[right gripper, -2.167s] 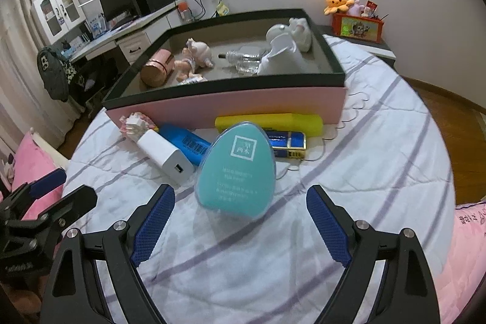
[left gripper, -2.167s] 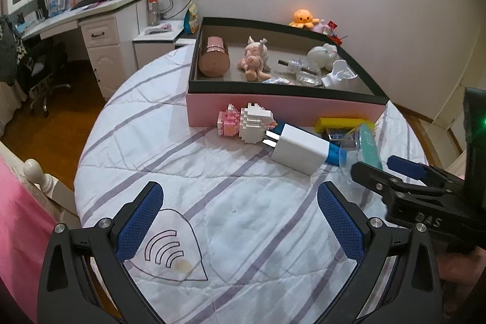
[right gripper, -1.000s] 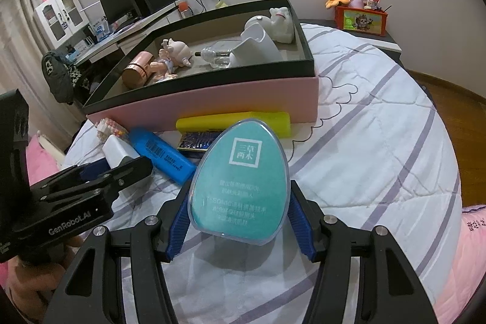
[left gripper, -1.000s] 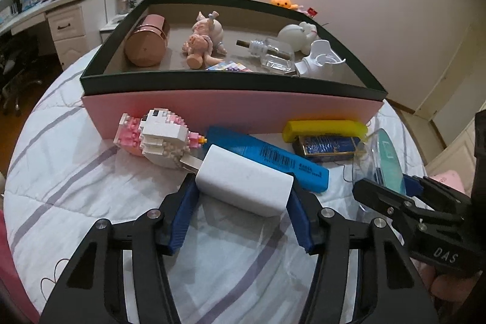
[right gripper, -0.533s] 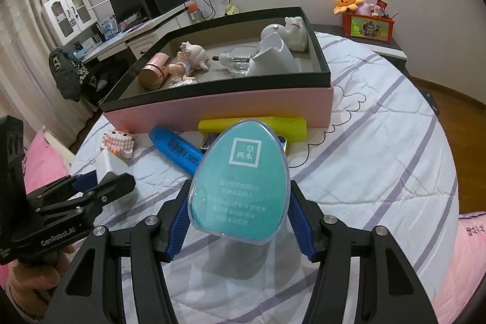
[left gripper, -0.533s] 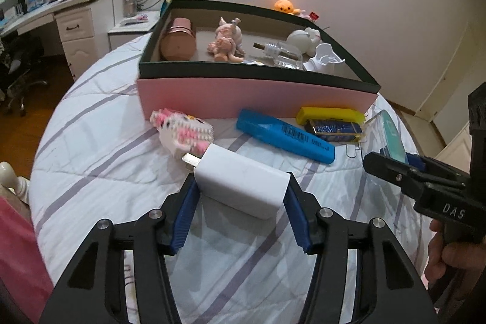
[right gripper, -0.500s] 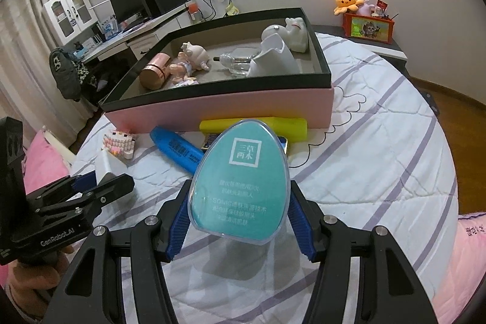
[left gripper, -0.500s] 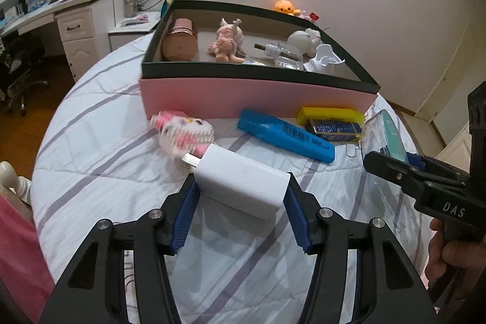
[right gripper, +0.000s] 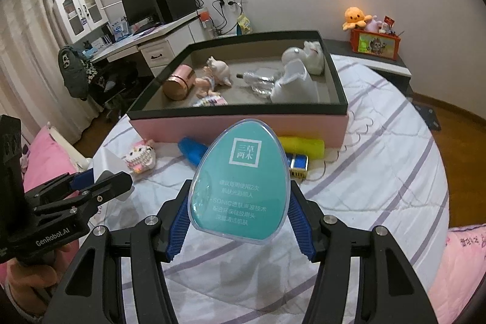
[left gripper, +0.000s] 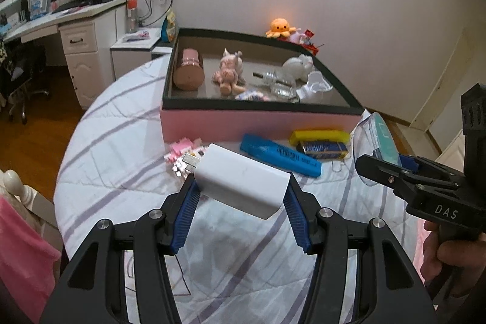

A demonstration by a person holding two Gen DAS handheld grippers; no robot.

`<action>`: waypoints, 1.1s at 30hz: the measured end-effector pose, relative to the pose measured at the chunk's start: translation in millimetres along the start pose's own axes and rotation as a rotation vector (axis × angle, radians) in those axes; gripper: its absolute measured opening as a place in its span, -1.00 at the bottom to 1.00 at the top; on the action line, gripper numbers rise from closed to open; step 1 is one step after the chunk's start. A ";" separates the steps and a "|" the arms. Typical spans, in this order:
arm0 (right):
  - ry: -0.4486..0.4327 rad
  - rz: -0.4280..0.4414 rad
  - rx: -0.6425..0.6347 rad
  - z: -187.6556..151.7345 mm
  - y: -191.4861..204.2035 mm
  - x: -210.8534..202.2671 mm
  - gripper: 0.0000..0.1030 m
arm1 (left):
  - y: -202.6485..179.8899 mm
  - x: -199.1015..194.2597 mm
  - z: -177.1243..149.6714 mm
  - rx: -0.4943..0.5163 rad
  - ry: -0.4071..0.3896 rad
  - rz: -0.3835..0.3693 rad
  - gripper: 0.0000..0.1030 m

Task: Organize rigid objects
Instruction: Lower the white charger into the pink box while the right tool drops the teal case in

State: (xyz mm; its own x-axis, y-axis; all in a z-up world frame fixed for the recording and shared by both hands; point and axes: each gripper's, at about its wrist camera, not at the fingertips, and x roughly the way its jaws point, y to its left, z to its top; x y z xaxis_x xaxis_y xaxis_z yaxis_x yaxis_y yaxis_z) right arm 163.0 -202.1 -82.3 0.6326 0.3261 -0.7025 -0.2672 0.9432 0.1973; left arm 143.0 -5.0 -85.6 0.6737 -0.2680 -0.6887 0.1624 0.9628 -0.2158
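Grippers both had cargo: the left gripper [left gripper: 240,202] was clamped on the white charger [left gripper: 241,179], its blue pads [left gripper: 185,214] pressed to the charger's two sides, metal prongs pointing away toward the pink block toy [left gripper: 182,152] on the striped bedspread [left gripper: 121,148]. The right gripper [right gripper: 238,217] squeezed the teal egg-shaped case [right gripper: 240,181] between its pads [right gripper: 299,222], the printed face tilted up at the camera, held above the bedspread. Ahead sat the pink box [right gripper: 237,123] with its dark rim, a rose-gold tin [right gripper: 178,82], a small doll [right gripper: 214,75], a glass bottle [right gripper: 258,79] and white figurines [right gripper: 300,58] lying inside. Along its front wall, on the cover, lay the blue marker [left gripper: 279,155], the yellow bar [left gripper: 319,135] and a dark blue pack [left gripper: 323,148] touching the bar's near side.
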 end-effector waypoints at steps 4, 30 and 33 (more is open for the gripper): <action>-0.026 0.003 -0.024 16.6 4.5 -2.8 0.16 | 0.4 -0.2 14.5 0.017 -0.020 0.000 0.08; -0.061 -0.043 -0.042 139.4 -20.9 78.3 0.16 | 8.3 84.9 144.4 0.074 -0.084 0.001 0.08; -0.042 -0.043 -0.034 140.4 -23.4 89.8 0.16 | 10.6 96.6 145.9 0.068 -0.069 0.004 0.08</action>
State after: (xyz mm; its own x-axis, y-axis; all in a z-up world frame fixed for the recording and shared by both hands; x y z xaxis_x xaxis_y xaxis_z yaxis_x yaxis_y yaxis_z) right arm 328.2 -186.1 -54.0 0.6737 0.2886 -0.6803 -0.2637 0.9539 0.1435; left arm 314.9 -15.8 -53.4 0.7218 -0.2635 -0.6399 0.2065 0.9646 -0.1642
